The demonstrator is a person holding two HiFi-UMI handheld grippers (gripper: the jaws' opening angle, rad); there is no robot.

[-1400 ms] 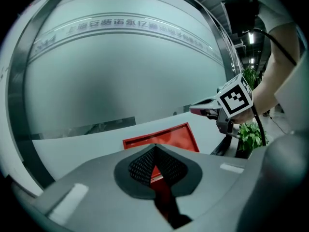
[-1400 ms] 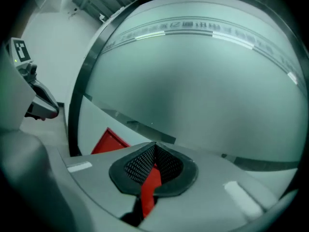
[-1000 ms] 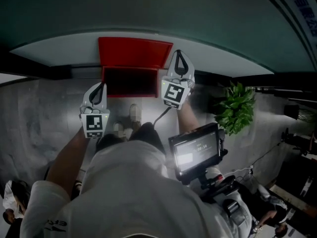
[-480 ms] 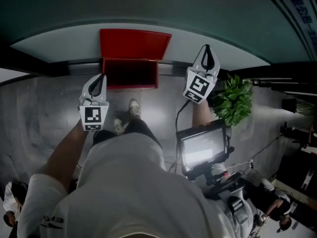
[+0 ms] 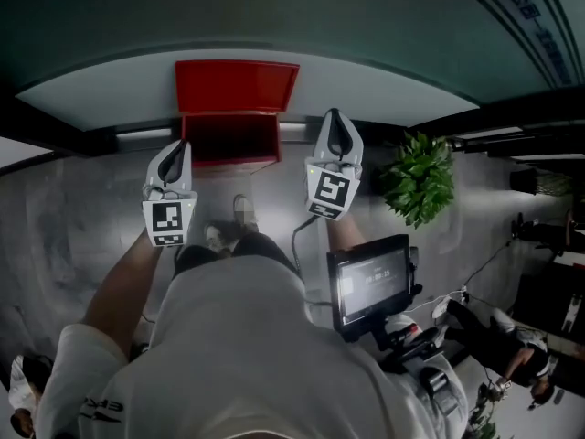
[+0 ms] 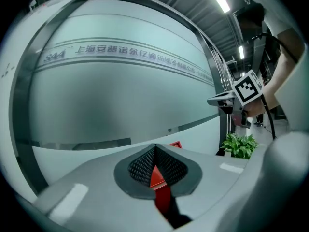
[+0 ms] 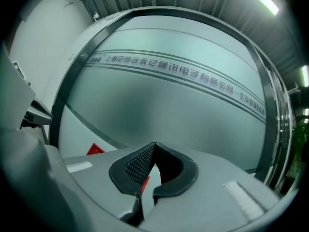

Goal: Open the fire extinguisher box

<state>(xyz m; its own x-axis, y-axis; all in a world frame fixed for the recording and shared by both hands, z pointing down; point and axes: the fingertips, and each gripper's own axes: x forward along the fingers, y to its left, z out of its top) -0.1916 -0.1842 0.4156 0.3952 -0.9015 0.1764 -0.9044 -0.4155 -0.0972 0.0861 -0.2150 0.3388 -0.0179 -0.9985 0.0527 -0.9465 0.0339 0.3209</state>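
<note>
The red fire extinguisher box [image 5: 230,137] stands on the floor against the frosted glass wall, its lid [image 5: 236,85] tipped up and back and its dark inside showing. My left gripper [image 5: 185,145] hangs just left of the box's front, shut and empty. To the right of the box, level with its top edge and apart from it, my right gripper [image 5: 334,117] is also shut and empty. In the left gripper view the gripper [image 6: 155,149] has its tips together, with red of the box [image 6: 158,179] below them. The right gripper view shows that gripper [image 7: 154,145] closed, facing the glass wall.
A potted plant [image 5: 416,186] stands right of the box by a dark door frame. A monitor rig [image 5: 370,283] hangs at the person's right hip. The person's shoes [image 5: 242,210] are just in front of the box. Other people [image 5: 516,366] stand at the lower right.
My right gripper left the lid's right edge, swung out to the right, then came partway back. My left gripper rose a little. The lid stays up.
</note>
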